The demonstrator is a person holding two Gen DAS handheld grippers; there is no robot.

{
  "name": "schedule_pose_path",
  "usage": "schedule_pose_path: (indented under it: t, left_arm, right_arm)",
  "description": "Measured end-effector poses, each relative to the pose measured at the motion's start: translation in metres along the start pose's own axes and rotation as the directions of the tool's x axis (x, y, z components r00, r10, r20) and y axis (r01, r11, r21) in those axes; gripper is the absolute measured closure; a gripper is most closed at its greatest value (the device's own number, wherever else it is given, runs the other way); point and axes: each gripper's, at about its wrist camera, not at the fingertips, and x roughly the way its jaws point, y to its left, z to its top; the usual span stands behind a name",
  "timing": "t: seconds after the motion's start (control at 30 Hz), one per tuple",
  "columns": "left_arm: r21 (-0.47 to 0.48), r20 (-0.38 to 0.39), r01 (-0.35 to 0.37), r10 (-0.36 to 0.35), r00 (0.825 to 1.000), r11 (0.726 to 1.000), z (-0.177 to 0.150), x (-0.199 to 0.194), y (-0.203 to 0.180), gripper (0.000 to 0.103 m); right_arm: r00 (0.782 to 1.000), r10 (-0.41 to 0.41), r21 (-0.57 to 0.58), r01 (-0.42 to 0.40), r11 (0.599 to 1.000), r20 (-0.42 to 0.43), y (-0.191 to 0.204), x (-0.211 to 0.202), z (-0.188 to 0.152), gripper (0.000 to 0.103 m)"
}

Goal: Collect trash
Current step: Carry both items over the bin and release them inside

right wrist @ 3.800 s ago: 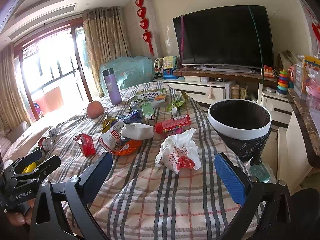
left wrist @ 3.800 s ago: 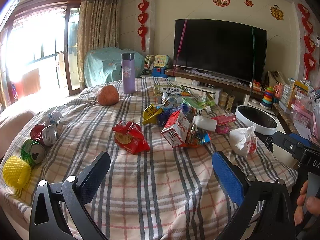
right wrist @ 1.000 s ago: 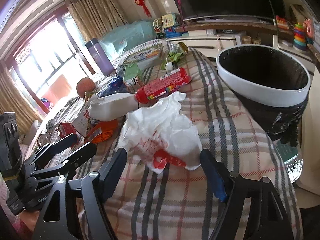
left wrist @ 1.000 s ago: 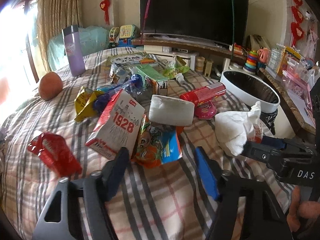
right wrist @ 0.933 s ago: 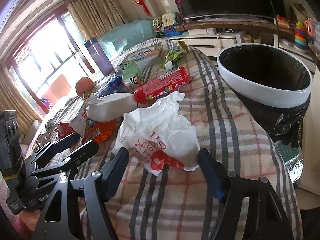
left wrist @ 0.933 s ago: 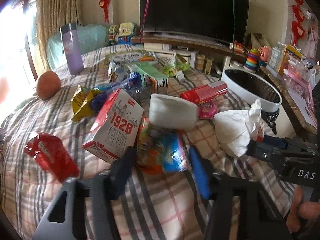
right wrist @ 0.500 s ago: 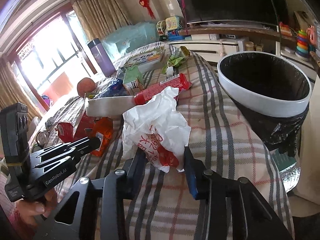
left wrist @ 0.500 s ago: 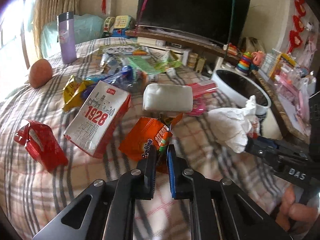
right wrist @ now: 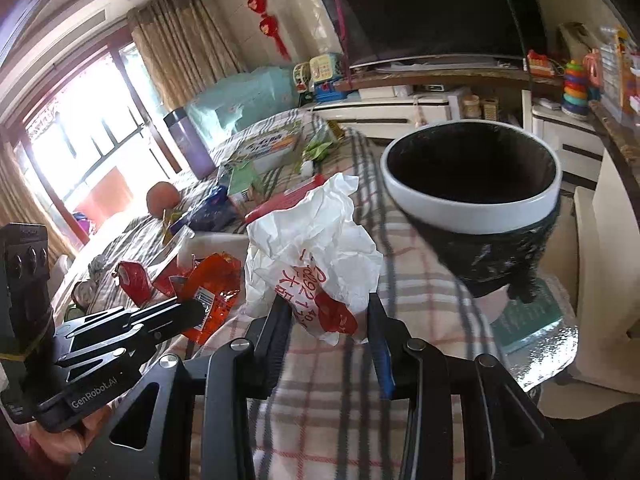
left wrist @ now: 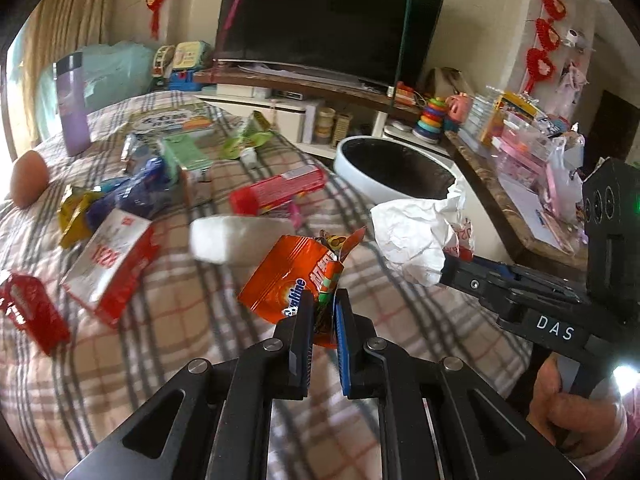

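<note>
- While the left tongs [left wrist: 323, 300] are clamped on the lower edge of the orange snack wrapper [left wrist: 290, 276], the wrapper stands up from between the two pads above the checked cloth [left wrist: 180, 312] that covers the worktop.
- Seen from the right wrist, the right tongs [right wrist: 328, 320] are clamped on the crumpled white plastic bag [right wrist: 316, 248], a finger pressing on each side of its red-printed lower part.
- From the left wrist, the same bag [left wrist: 416, 236] shows at the tip of the right tongs, just in front of the trash bin [left wrist: 360, 168].
- That bin [right wrist: 472, 204], white-rimmed with a black liner, stands off the far right edge of the worktop, its mouth open and dark.
- More trash lies on the cloth: a white and red carton marked 1928 [left wrist: 108, 260], a red wrapper [left wrist: 28, 308] at the left edge, a white packet [left wrist: 236, 240], a long red tube [left wrist: 280, 192], a green carton [left wrist: 188, 156] and a yellow wrapper [left wrist: 74, 212].
- A purple flask [left wrist: 72, 104] stands upright at the far left, and a round orange-brown fruit [left wrist: 28, 176] lies near it.
- Part of a hand [left wrist: 568, 408] holds the right tongs' handle at the lower right of the left-wrist view.
</note>
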Motion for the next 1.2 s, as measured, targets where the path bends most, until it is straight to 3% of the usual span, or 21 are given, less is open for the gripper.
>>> schedule_pose_path:
  t: [0.53,1.2]
  left_arm:
    - [0.045,-0.016,0.102,-0.102,0.995,0.994,0.045,0.050,-0.032,0.094]
    - [0.020,-0.029,0.130,-0.129,0.991,0.991,0.113,0.117,-0.050,0.094]
  right_arm:
    - [0.996,-0.072,0.082,0.068,0.994,0.044,-0.048,-0.021,0.013,0.065]
    - [0.989,-0.127,0.136,0.116,0.984,0.073,-0.102,-0.021,0.056,0.065]
